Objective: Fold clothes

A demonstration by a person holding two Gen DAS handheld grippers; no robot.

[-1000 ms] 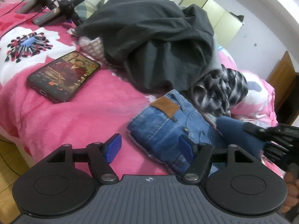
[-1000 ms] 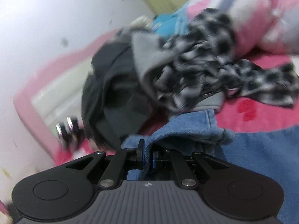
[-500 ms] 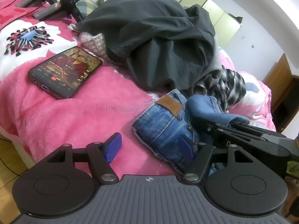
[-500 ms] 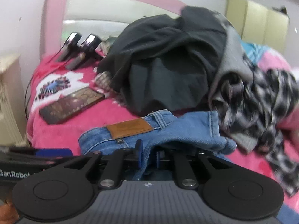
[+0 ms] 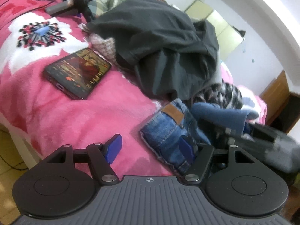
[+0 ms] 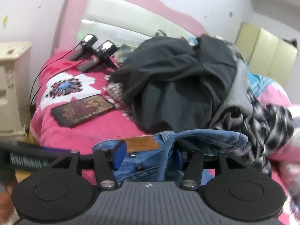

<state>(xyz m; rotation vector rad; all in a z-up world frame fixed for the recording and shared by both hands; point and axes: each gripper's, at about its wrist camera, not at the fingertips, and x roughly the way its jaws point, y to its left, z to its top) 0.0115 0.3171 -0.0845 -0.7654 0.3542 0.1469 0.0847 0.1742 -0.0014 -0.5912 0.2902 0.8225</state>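
Blue denim jeans [image 5: 165, 136] with a tan patch [image 5: 173, 112] lie on a pink blanket [image 5: 78, 116] bearing a white flower with a red, black and blue centre [image 5: 40, 34]. Behind: a dark grey garment [image 5: 165, 52] and black-and-white checked cloth [image 6: 268, 129]; gripper pads [image 5: 112, 149] are blue.

My left gripper [image 5: 150, 149] points a little downward, its jaws standing apart with nothing pressed between the blue pads [image 5: 113, 149]. My right gripper [image 6: 148, 155] tilts down too; its jaws have just been opening, and a fold of the jeans [image 6: 146, 166] lies loosely between them, neither pad pressing it. In the left wrist view the right gripper comes in from the right edge, blurred.
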